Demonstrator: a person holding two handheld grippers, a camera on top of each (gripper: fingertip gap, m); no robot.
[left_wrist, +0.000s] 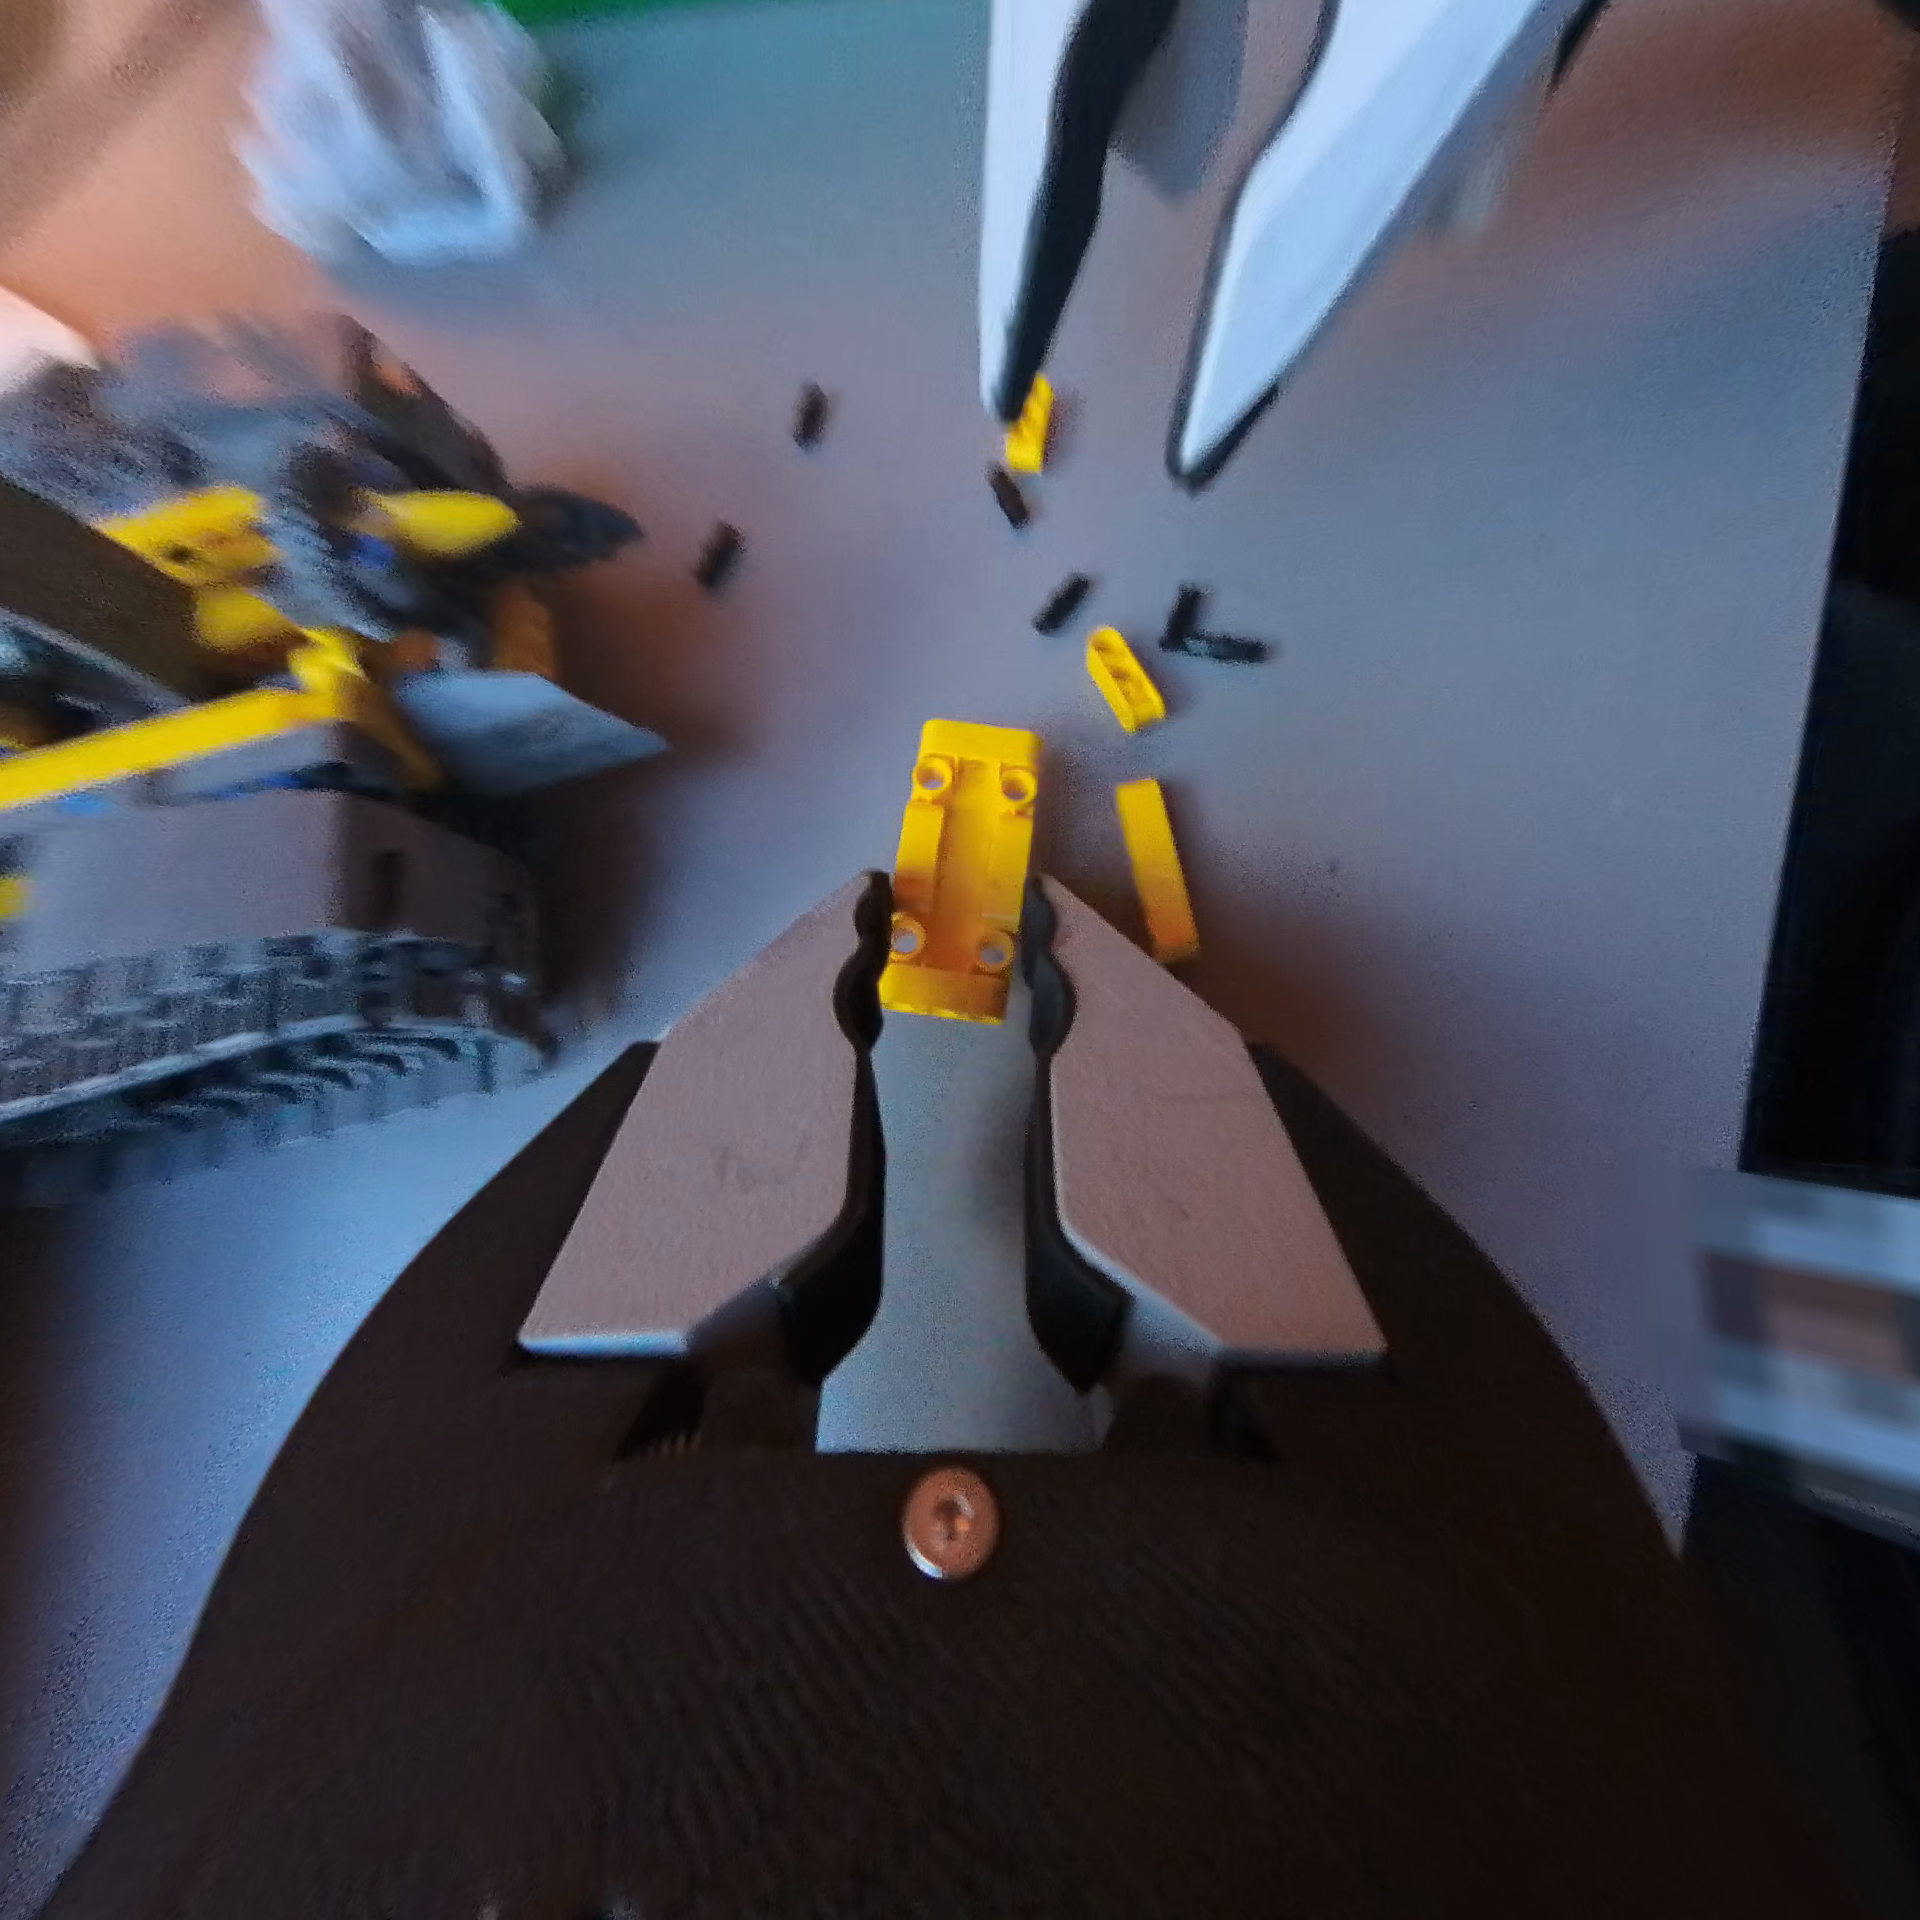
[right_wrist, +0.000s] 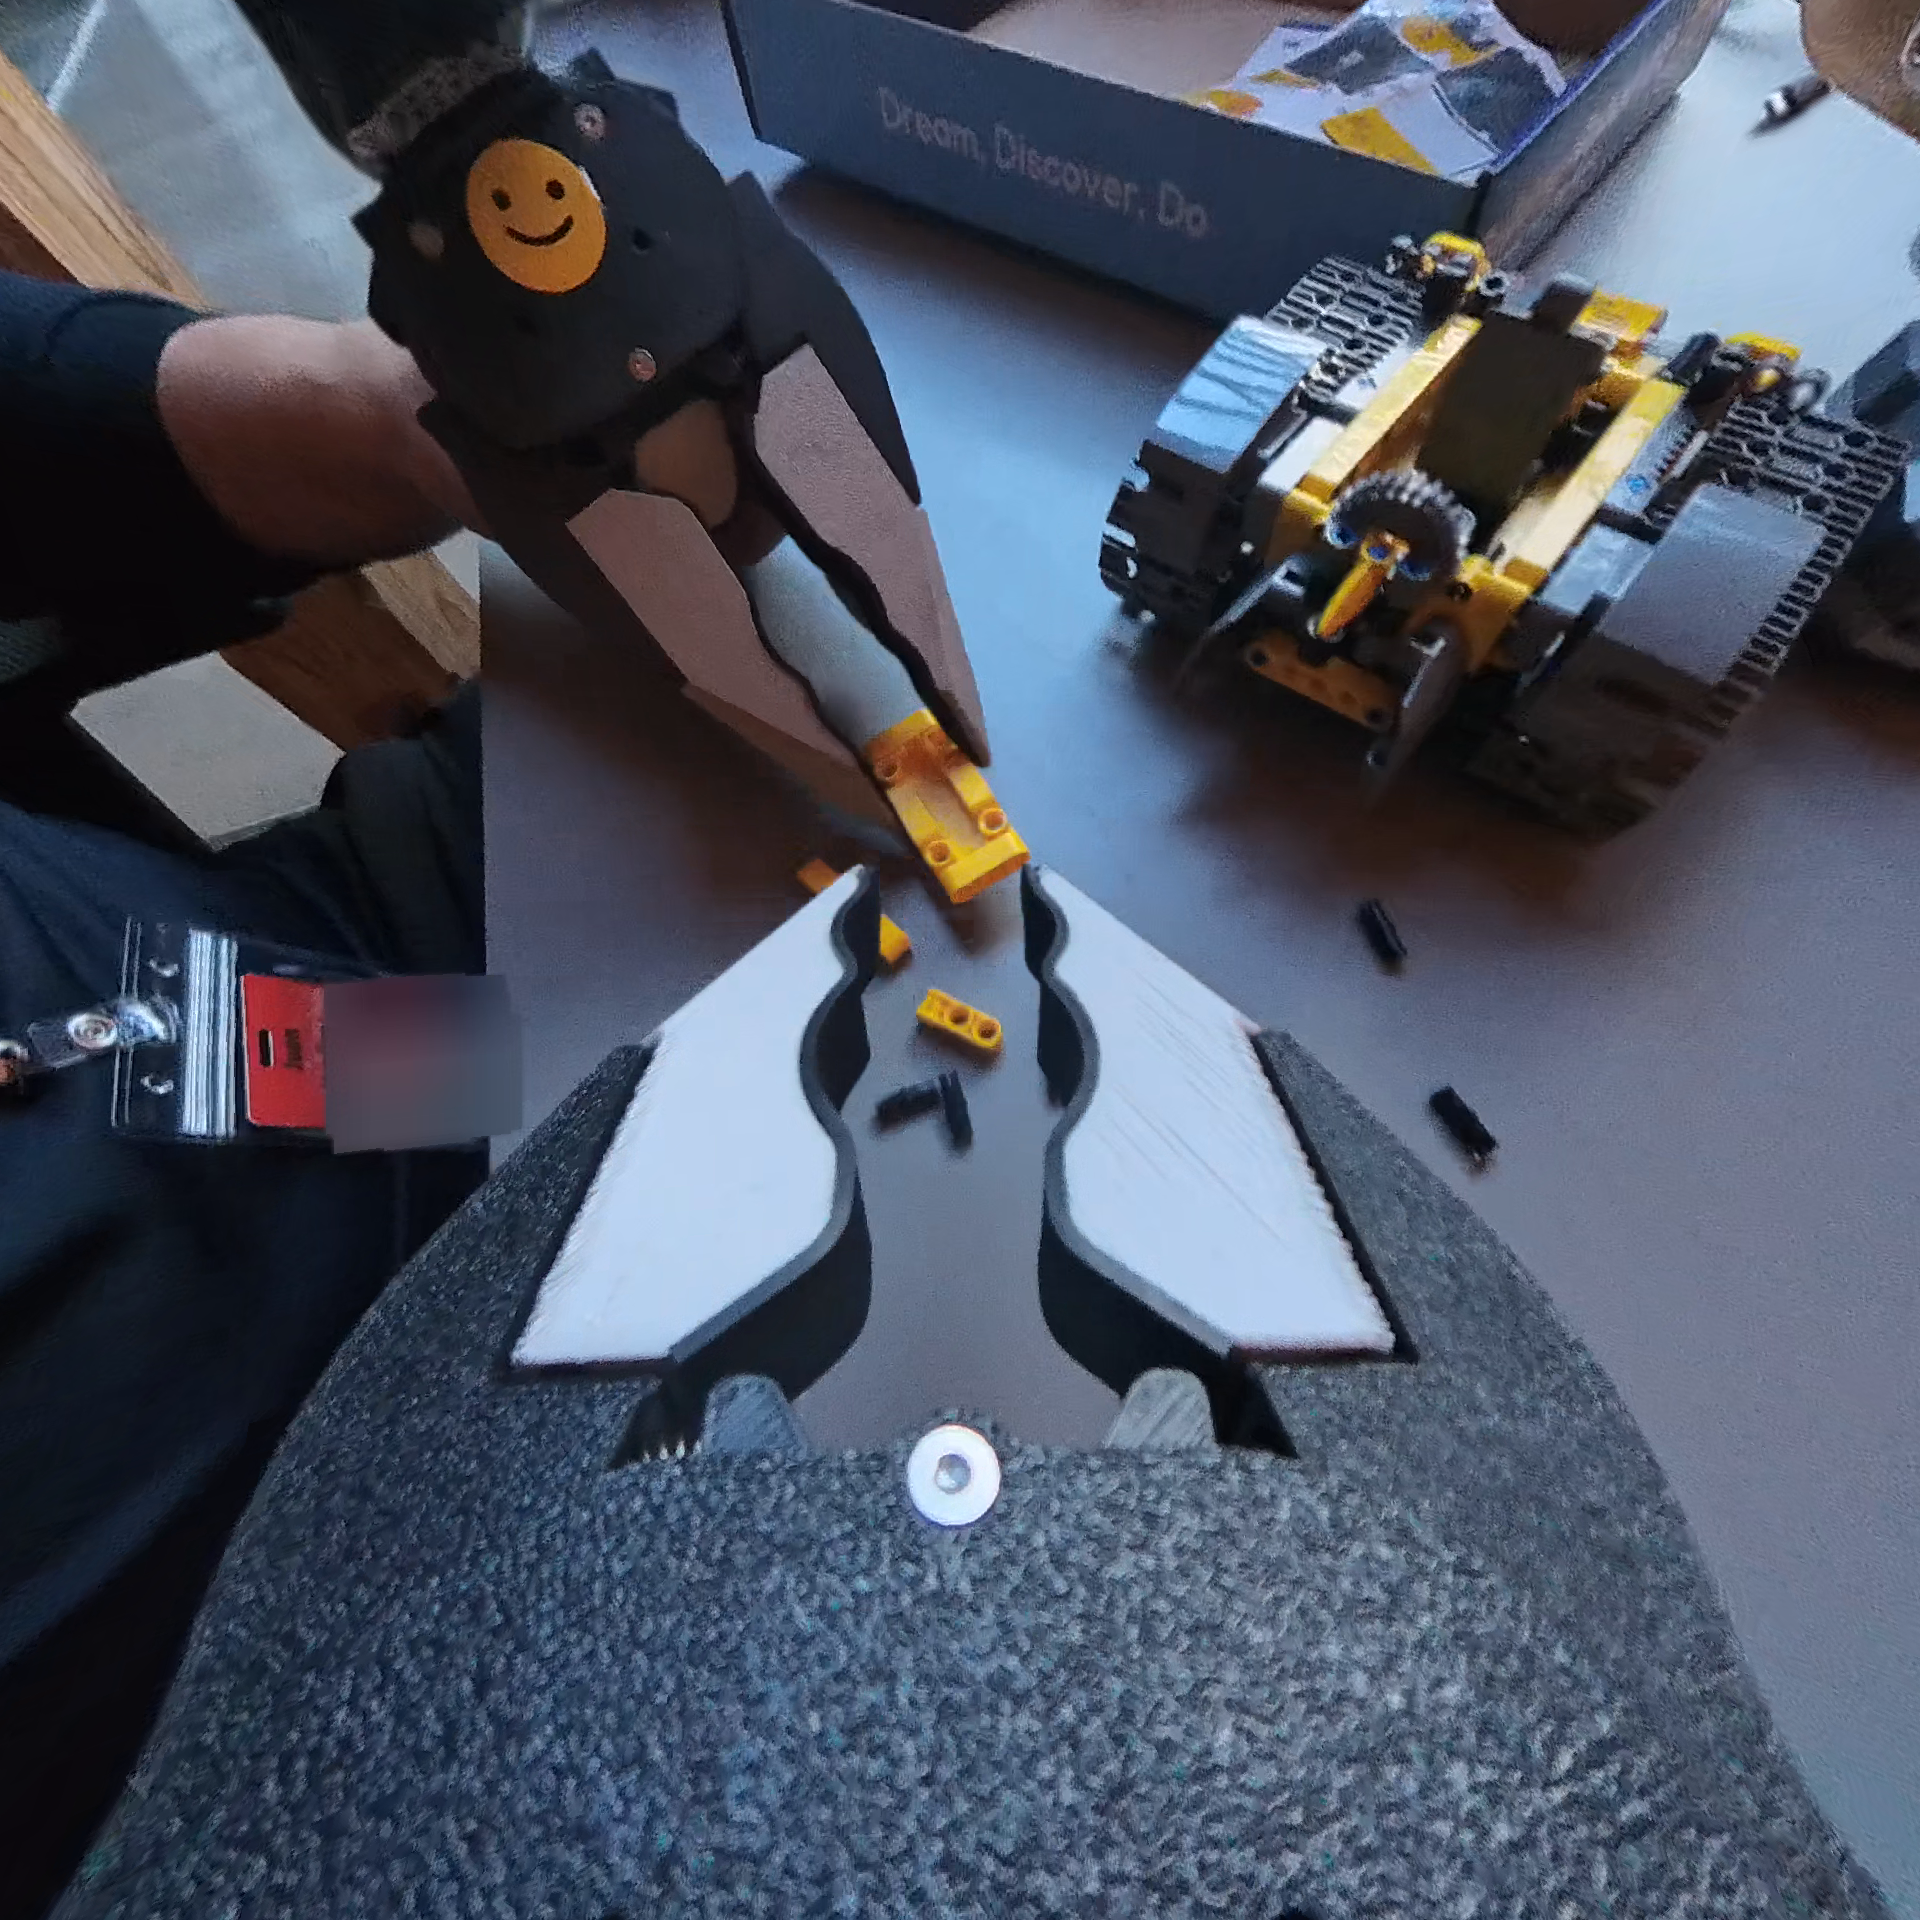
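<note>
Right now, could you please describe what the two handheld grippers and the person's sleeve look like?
The left gripper has a smooth black body with a round orange smiley sticker, small screws, and tapered pale pinkish-grey fingers edged in wavy black pads. The right gripper has a speckled, rough dark-grey body, a silver screw, and white fingers with black wavy pads. The person wears a dark navy sleeve.

— Right of the flat yellow plastic panel (right_wrist: 951, 816), farther back?
— Black-and-yellow tracked brick vehicle (right_wrist: 1507, 540), on the dark tabletop (right_wrist: 1351, 1143). Behind that, open blue cardboard box (right_wrist: 1091, 177).
— Nearer the right wrist camera than the panel?
— Short yellow three-hole beam (right_wrist: 959, 1020), then two crossed black plastic pins (right_wrist: 925, 1107).
</note>
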